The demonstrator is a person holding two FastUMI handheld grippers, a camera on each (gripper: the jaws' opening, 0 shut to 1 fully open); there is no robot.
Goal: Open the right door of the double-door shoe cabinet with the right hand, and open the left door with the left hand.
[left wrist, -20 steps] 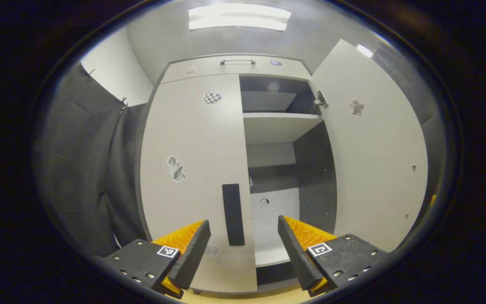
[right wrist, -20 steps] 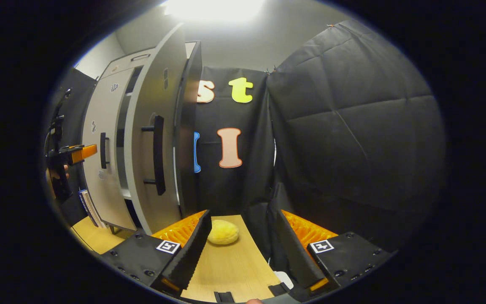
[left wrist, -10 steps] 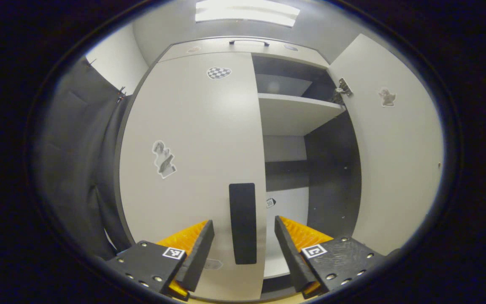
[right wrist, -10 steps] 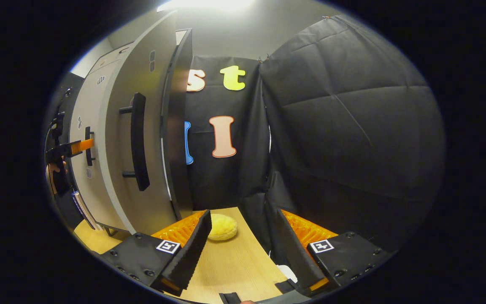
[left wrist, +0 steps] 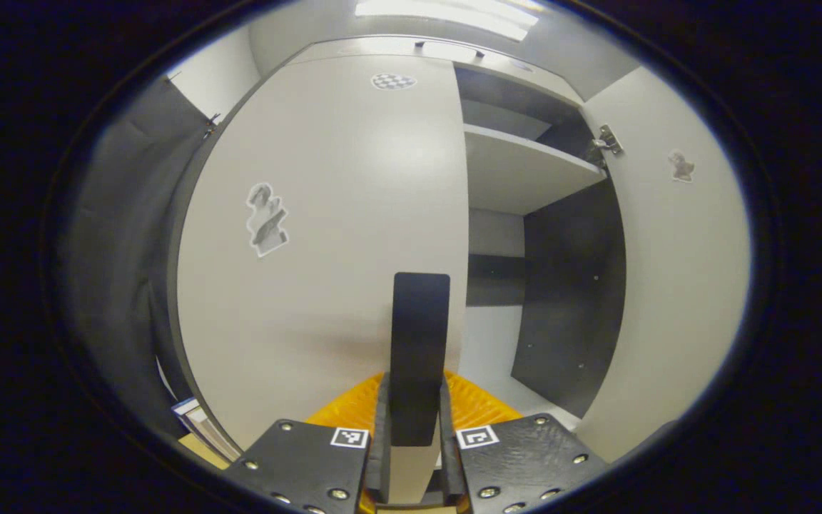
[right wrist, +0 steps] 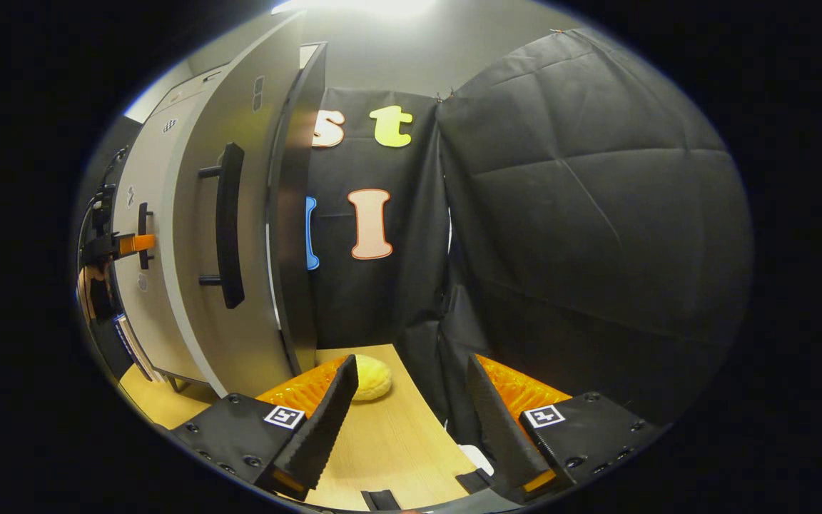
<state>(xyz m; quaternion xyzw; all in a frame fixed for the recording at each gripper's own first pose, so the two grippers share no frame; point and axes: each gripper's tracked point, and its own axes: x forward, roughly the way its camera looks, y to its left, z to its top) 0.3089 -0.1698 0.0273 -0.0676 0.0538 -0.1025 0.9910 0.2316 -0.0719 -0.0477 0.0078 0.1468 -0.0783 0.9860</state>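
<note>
Black-cloth booth, wooden floor. Right door (right wrist: pixel 240 214) already swung open, left of the right gripper (right wrist: pixel 411 421), which is wide and empty. Left gripper (left wrist: pixel 414 442) clamps the handle (left wrist: pixel 419 350) of the closed left door (left wrist: pixel 332 235) straight ahead; pull remains.

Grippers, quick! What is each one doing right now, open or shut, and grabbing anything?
Left gripper: shut on the left door handle, a finger on each side.
Right gripper: open, holding nothing, over the wooden floor.

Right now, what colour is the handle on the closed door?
Black handle, clearest in the left gripper view.
</note>
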